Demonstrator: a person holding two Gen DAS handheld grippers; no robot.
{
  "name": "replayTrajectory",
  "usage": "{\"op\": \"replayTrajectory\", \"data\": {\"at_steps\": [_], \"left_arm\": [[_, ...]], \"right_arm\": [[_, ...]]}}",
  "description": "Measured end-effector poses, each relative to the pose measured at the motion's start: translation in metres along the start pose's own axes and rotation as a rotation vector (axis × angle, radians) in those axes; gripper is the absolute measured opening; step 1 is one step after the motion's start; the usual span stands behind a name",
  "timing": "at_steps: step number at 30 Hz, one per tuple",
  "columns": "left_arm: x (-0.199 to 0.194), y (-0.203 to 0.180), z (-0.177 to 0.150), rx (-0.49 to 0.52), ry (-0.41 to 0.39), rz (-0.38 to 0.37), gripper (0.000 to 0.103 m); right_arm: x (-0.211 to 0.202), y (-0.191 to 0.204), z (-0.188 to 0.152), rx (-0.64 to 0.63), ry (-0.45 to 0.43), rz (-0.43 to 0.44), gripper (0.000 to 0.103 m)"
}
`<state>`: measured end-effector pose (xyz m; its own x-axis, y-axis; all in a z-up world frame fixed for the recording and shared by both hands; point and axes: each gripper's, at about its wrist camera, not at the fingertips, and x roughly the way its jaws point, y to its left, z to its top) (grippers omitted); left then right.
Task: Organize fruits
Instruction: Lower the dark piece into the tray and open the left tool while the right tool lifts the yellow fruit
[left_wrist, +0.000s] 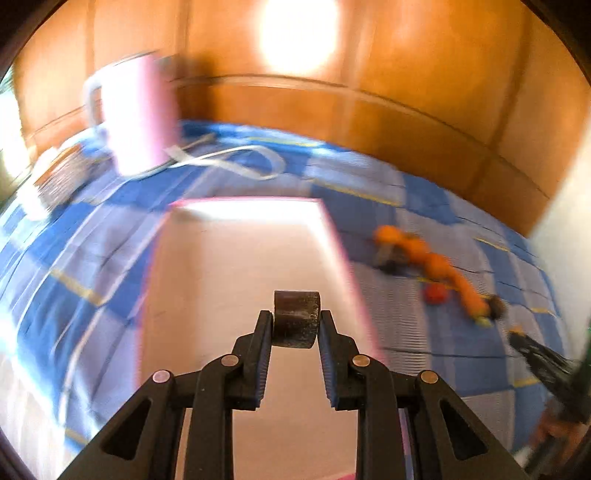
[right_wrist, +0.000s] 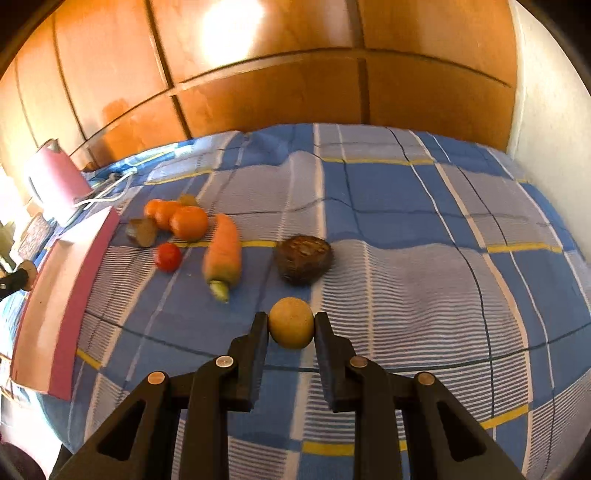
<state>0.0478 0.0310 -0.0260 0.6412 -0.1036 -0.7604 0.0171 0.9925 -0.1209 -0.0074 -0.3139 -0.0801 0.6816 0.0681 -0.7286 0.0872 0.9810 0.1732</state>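
My left gripper (left_wrist: 296, 321) is shut on a dark brown cut fruit piece (left_wrist: 296, 319) and holds it above the pink tray (left_wrist: 236, 266). My right gripper (right_wrist: 291, 325) is shut on a round yellow-brown fruit (right_wrist: 291, 323) just above the checked blue cloth (right_wrist: 424, 280). Ahead of it lie a dark brown round fruit (right_wrist: 303, 259), a carrot (right_wrist: 223, 254), a small red tomato (right_wrist: 168, 256), several oranges (right_wrist: 188, 222) and a brownish piece (right_wrist: 142, 230). The pink tray (right_wrist: 62, 295) is at the left of the right wrist view.
A pink kettle (left_wrist: 136, 114) with a white cord (left_wrist: 236, 162) stands at the back left of the bed. A wooden wardrobe (right_wrist: 295, 85) runs along the far side. A white wall (right_wrist: 546, 110) is at the right. The left view is motion-blurred.
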Motion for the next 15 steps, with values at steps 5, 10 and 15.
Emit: {"op": "replayTrajectory", "data": {"at_steps": [5,10,15], "left_arm": [[-0.005,0.027,-0.011,-0.061,-0.013,0.055,0.026],[-0.013,0.037,-0.016,-0.095,-0.031,0.046,0.047],[-0.018,0.042,-0.016,-0.117,-0.027,0.025,0.047]], "right_arm": [[-0.009,0.034,0.007,-0.057,0.0,0.075,0.025],[-0.01,0.087,0.01,-0.173,0.06,0.223,0.025],[-0.004,0.145,0.007,-0.285,0.123,0.333,0.025]]}}
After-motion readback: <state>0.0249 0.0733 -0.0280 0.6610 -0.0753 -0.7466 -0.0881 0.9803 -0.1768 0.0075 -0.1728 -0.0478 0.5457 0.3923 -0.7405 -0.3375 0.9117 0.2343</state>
